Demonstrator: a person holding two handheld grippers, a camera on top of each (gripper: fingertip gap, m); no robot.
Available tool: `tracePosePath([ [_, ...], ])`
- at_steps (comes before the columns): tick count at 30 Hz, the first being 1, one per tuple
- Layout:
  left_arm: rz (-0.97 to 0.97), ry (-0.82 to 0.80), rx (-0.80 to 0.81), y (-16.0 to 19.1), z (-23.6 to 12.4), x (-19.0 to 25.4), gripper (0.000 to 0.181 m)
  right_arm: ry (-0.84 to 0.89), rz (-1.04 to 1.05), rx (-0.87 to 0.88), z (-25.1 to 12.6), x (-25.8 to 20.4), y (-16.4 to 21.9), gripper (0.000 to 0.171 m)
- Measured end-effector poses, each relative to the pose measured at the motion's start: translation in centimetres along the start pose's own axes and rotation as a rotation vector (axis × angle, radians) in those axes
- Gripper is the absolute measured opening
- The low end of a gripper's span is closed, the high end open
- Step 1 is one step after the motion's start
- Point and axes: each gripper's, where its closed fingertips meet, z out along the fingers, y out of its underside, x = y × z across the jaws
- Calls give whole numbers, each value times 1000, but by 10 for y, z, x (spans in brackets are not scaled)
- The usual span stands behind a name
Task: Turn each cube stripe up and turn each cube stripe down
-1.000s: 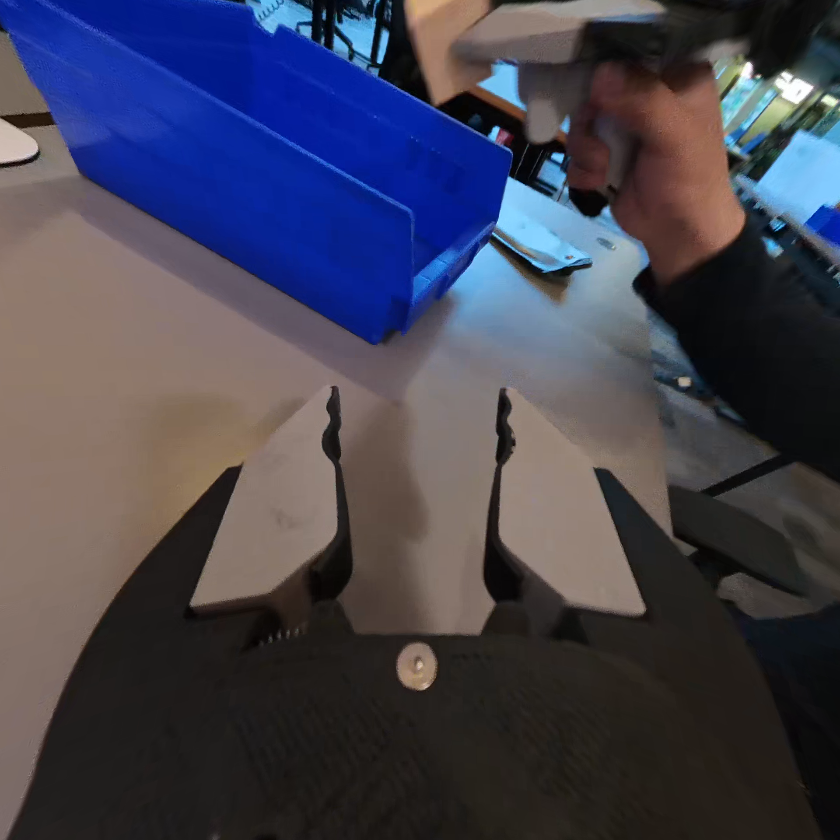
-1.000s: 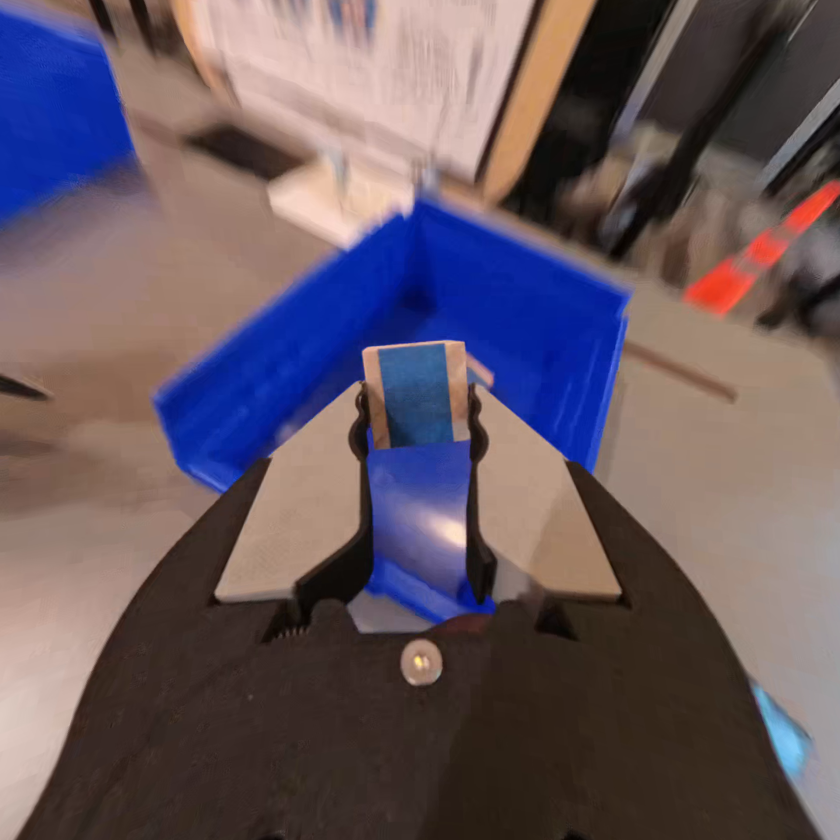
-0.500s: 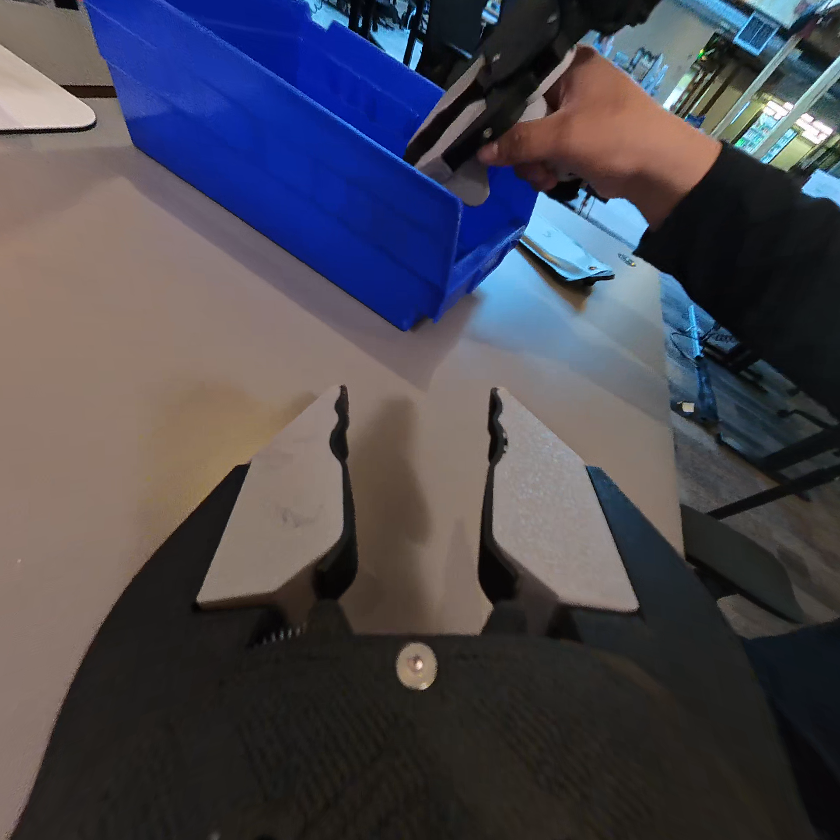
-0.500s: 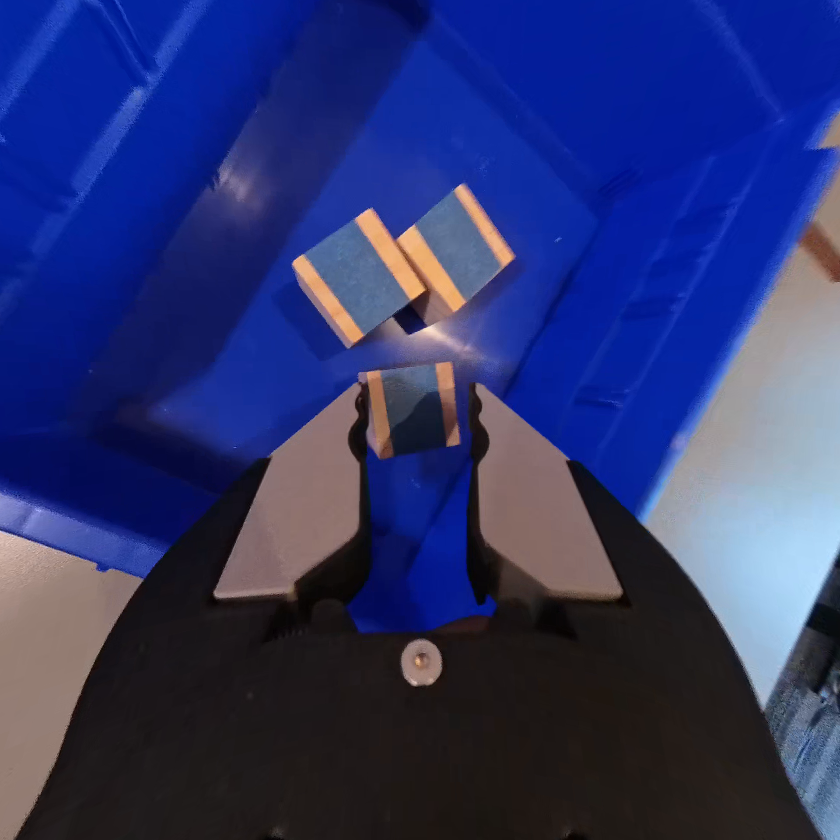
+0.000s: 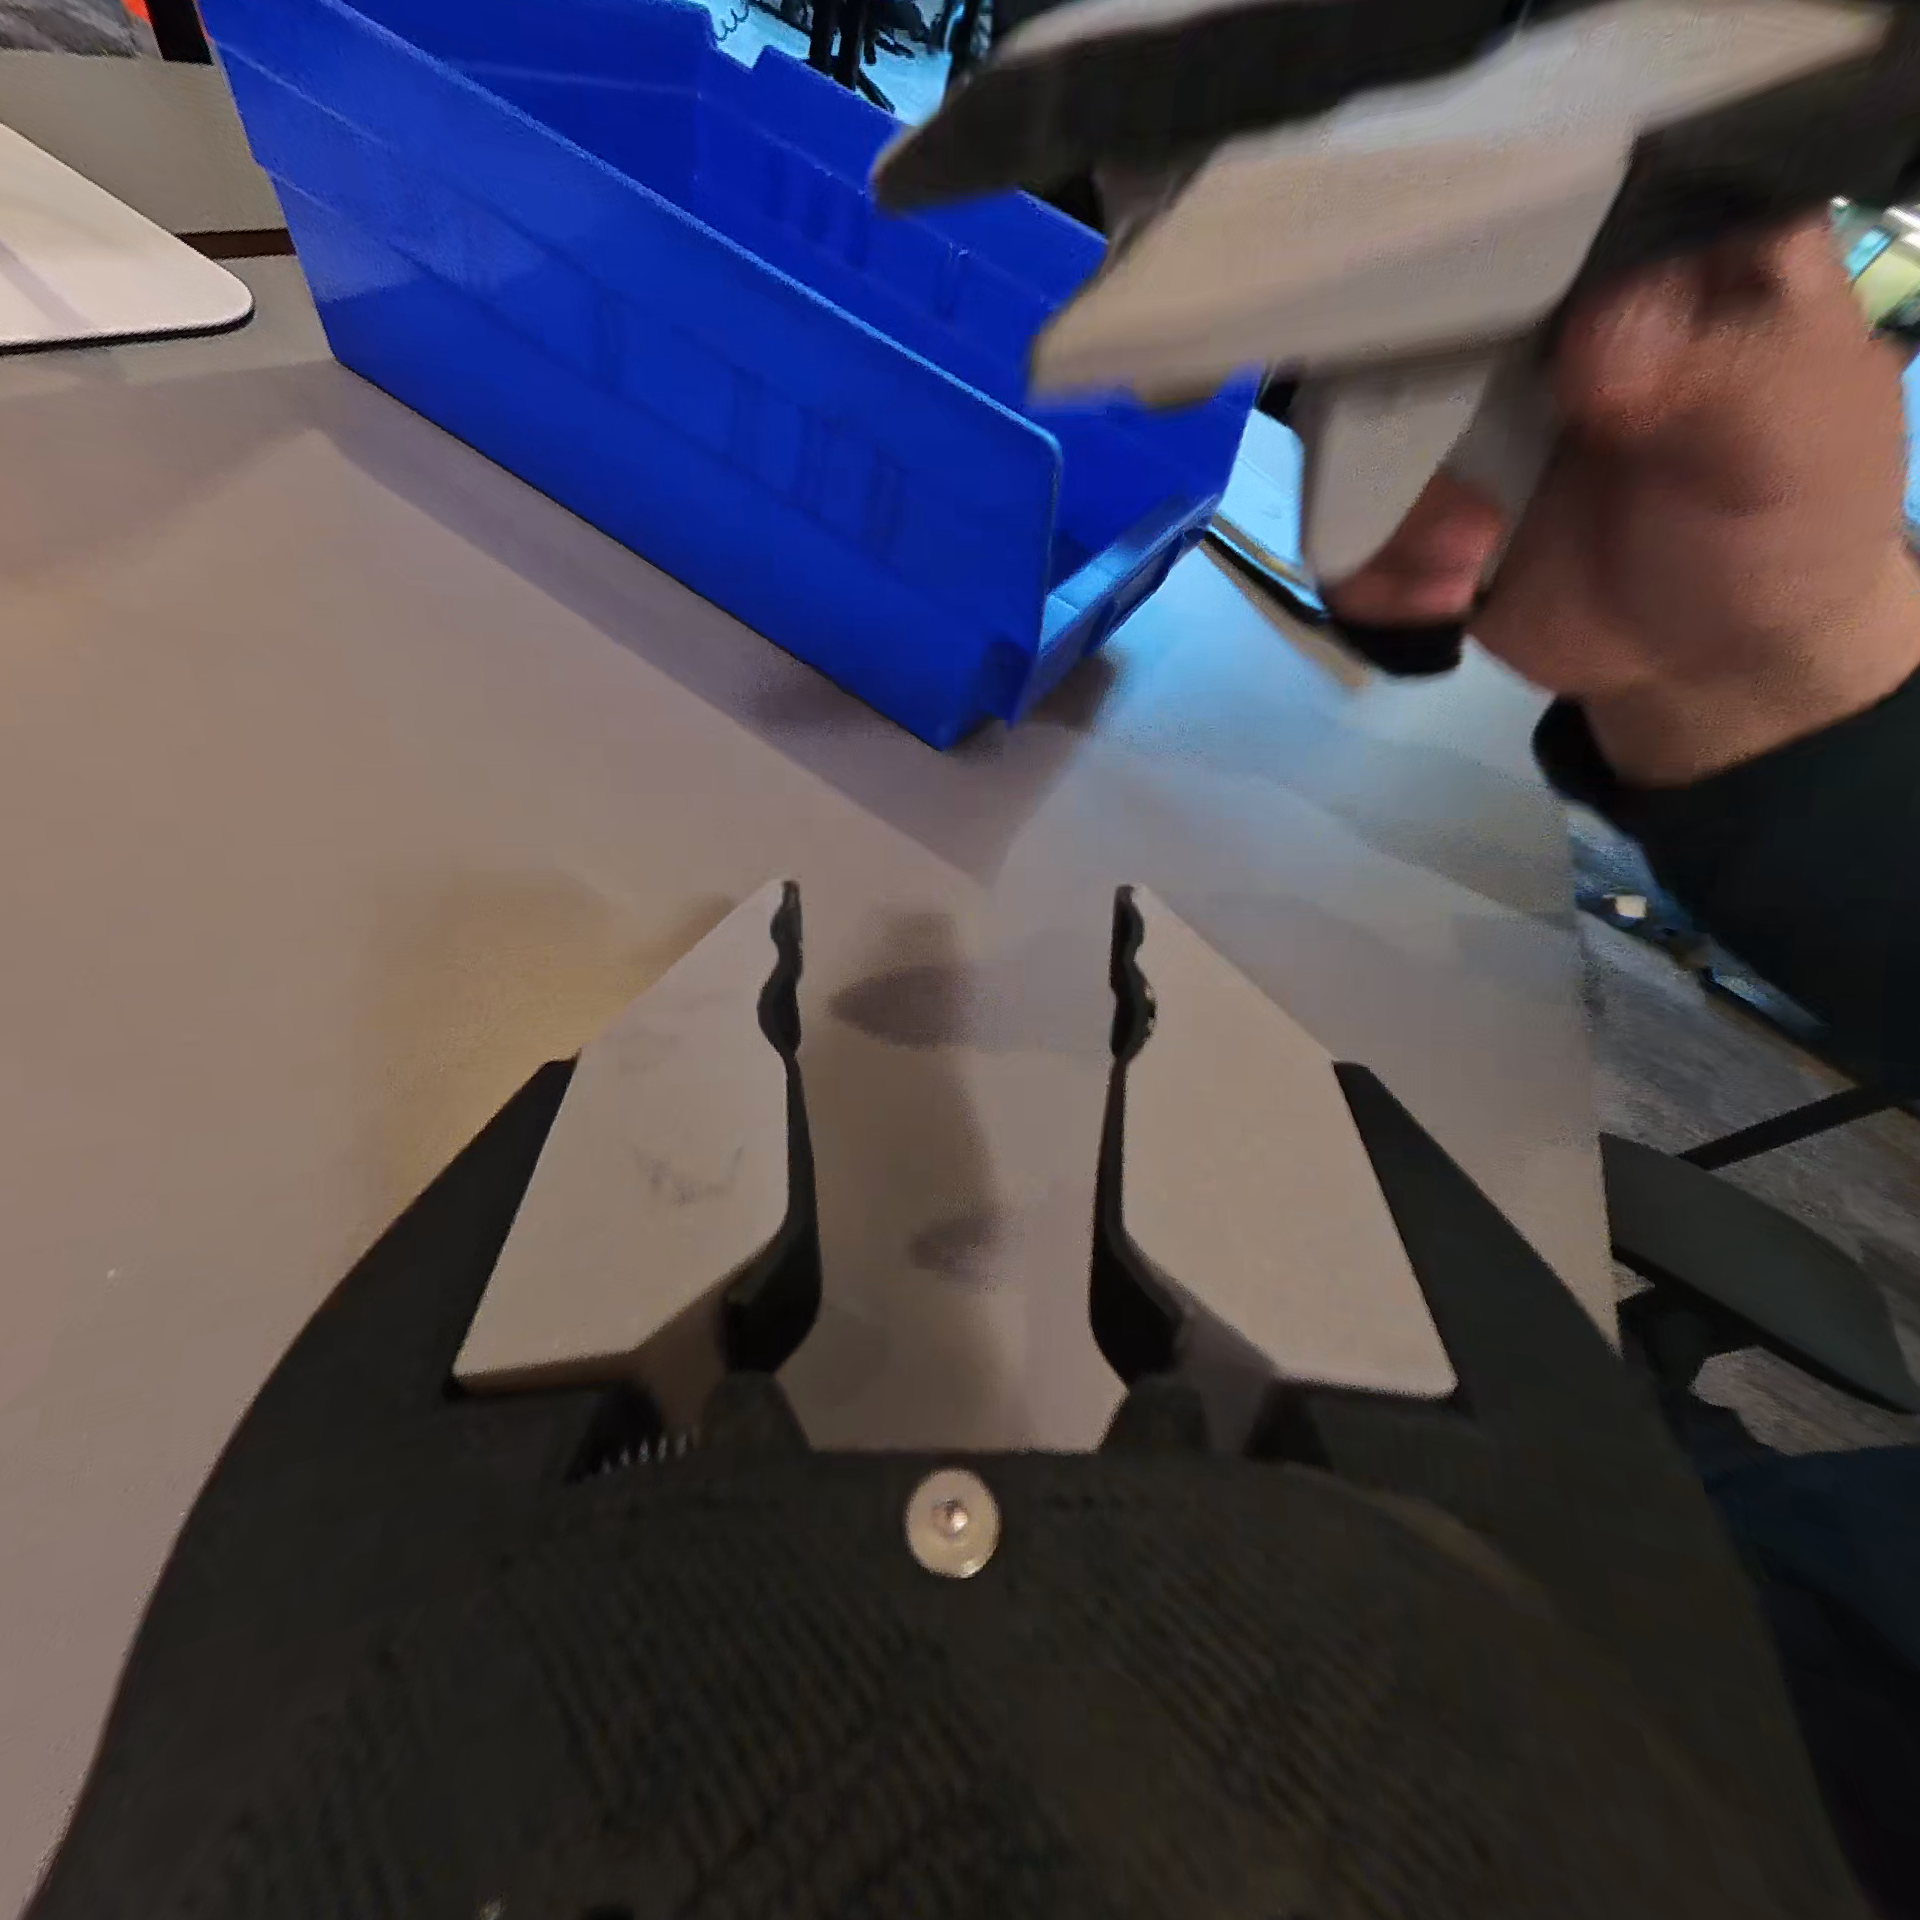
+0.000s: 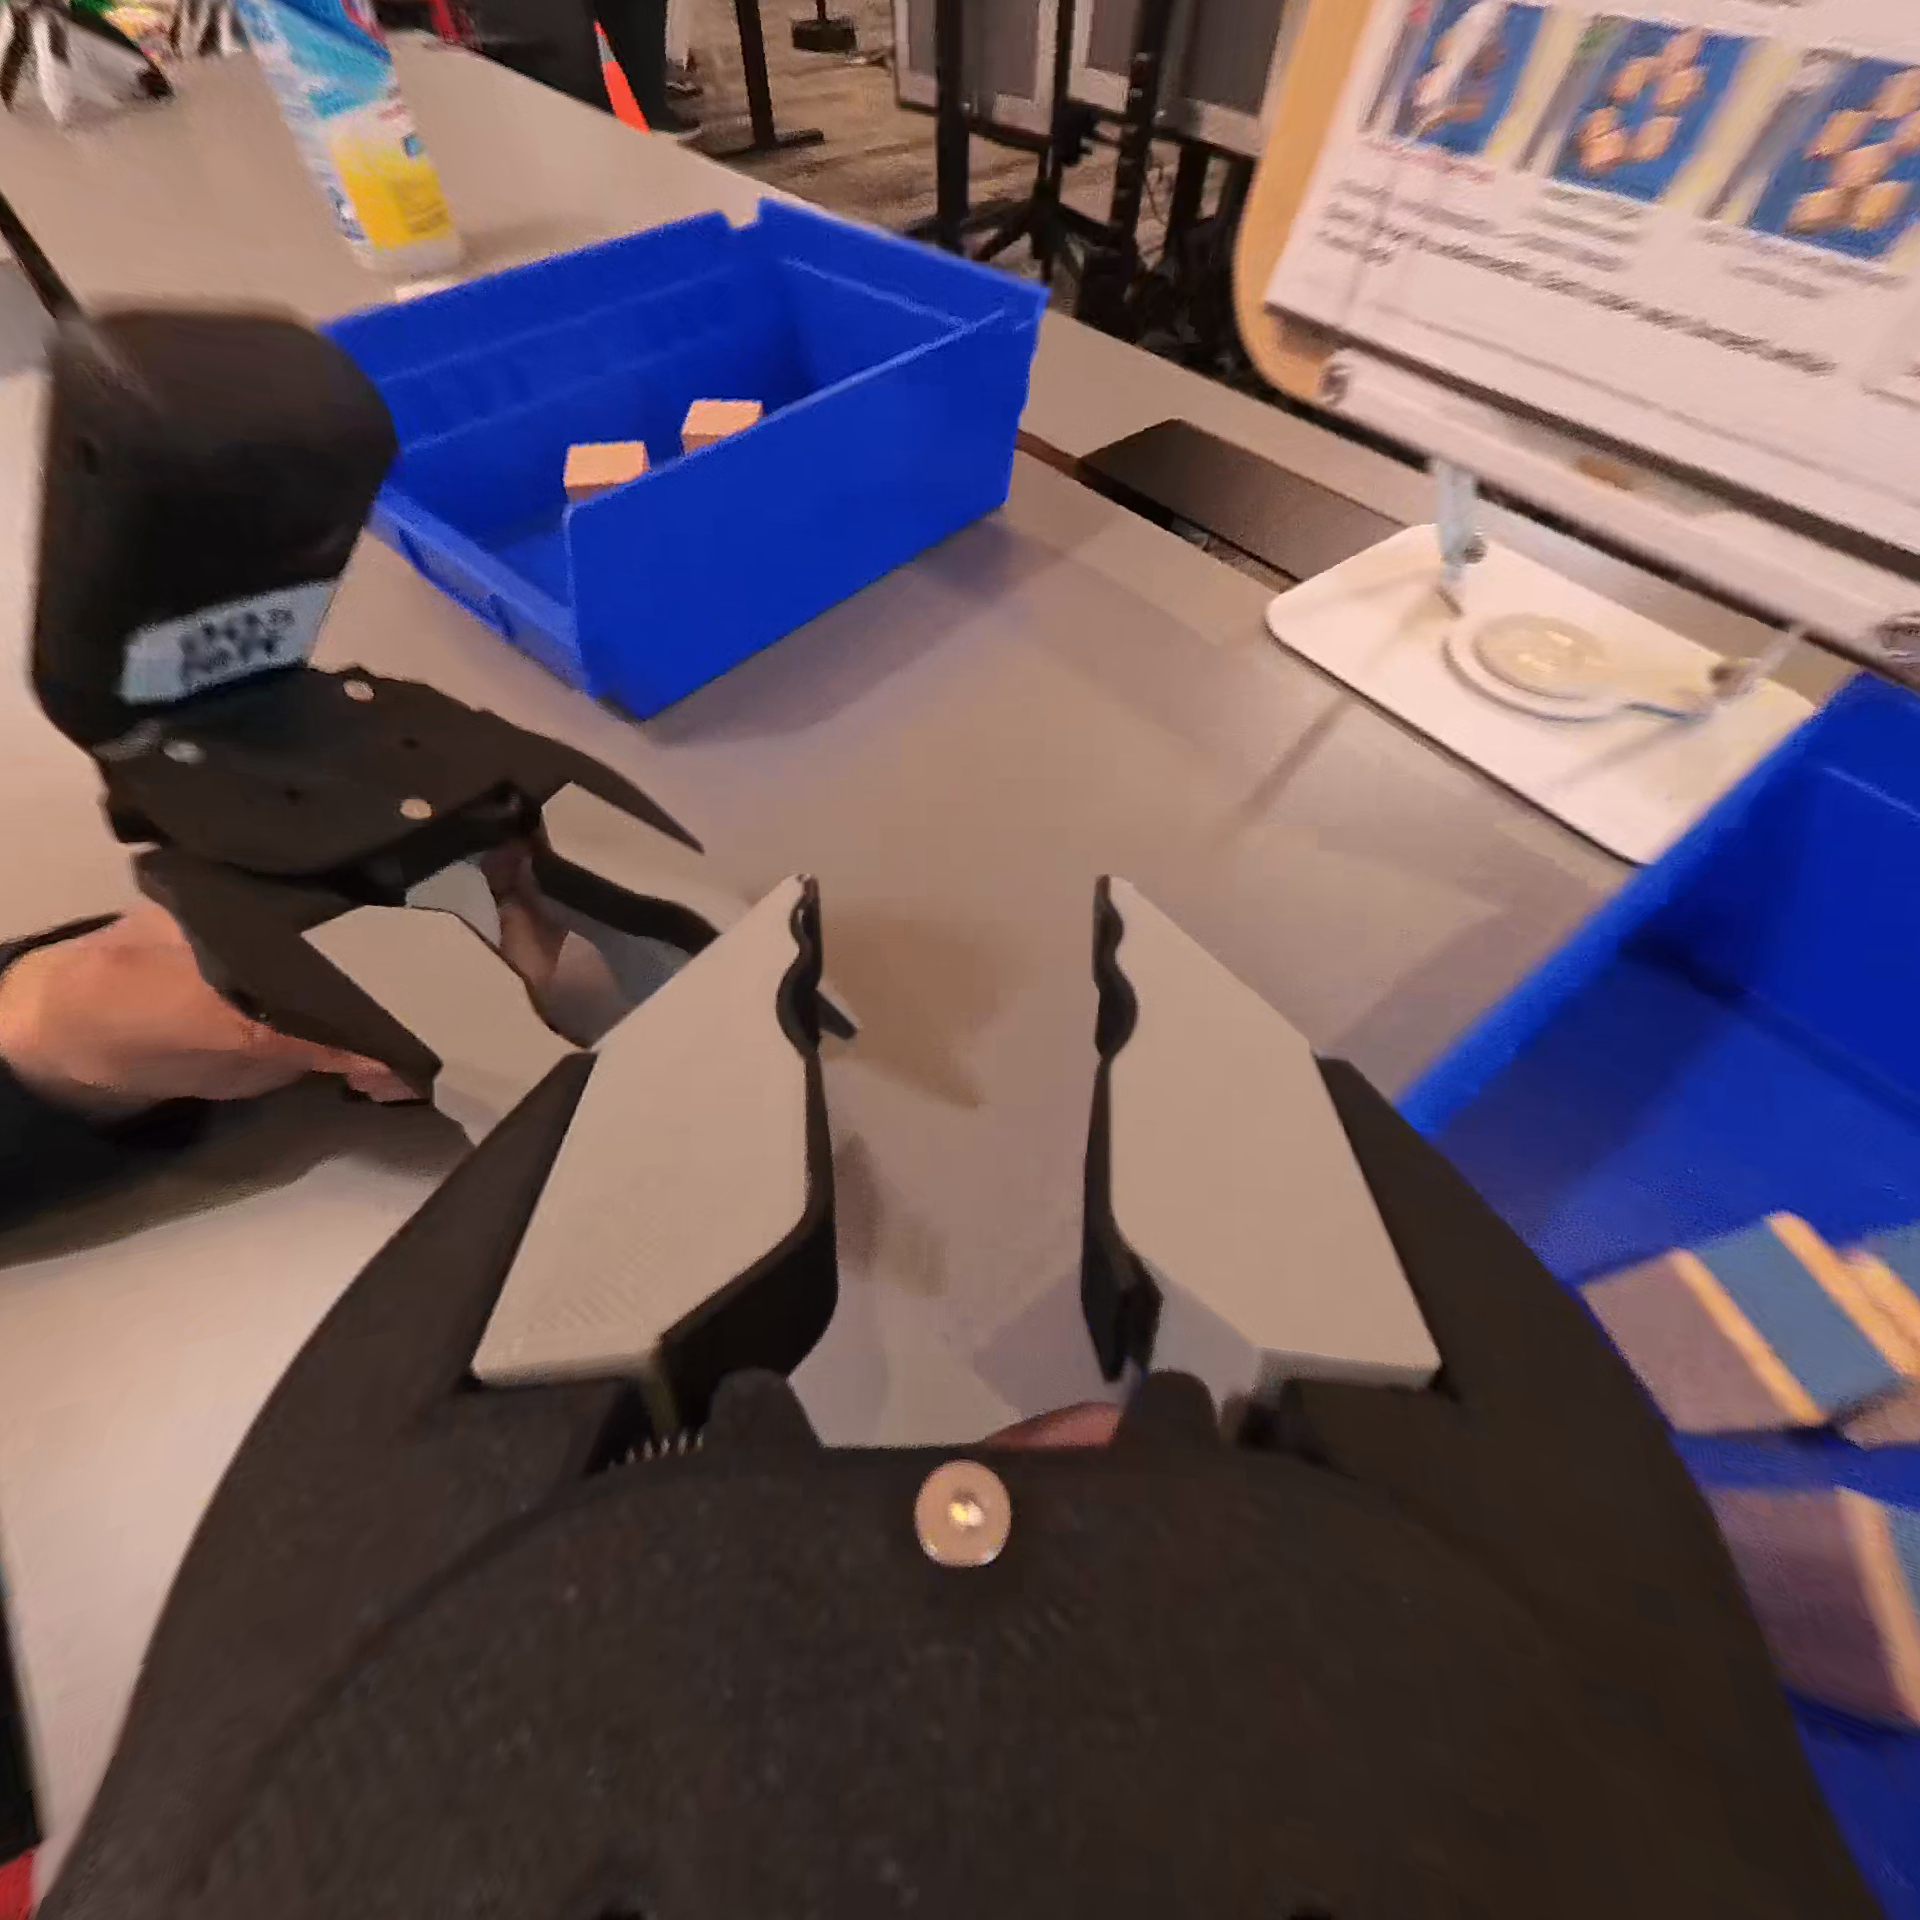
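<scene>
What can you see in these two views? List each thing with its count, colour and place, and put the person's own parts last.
table: one, grey, under everything
far bin: one, blue, beyond the grippers
plain cubes: two, tan, inside the far bin
near bin: one, blue, right edge of the right wrist view
striped cubes: at least two, blurred, tan with blue stripe, in the near bin
sign stand: one, white base, back right
bottle: one, white and yellow, behind the far bin
left gripper: open, empty
right gripper: open, empty
right hand: holding the right gripper
</scene>
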Motion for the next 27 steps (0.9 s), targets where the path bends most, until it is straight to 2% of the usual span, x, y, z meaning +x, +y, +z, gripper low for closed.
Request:
tracePosePath([
  [3,17,-14,27,-3,-4,0,58,-4,-54,-35,38,-20,25,43],
  [6,22,-59,49,-4,-14,-4,59,-17,-35,-38,62,-20,43,41],
  [9,-9,-54,127,-12,-44,6,54,-15,-14,-7,59,-12,46,45],
  [12,-7,-177,165,-18,-94,-9,52,-41,14,39,47,-10,45,43],
  [16,-32,-536,81,-37,-172,-84,57,-60,23,82,41,-14,35,44],
  [18,-54,-621,5,-49,-194,-122,63,-56,5,113,39,-16,28,43],
  [22,-118,-773,-182,-59,-221,-206,58,-66,-4,87,42,-20,35,43],
  [27,-347,-914,-421,-18,-228,-279,58,-92,20,66,48,-23,40,43],
])
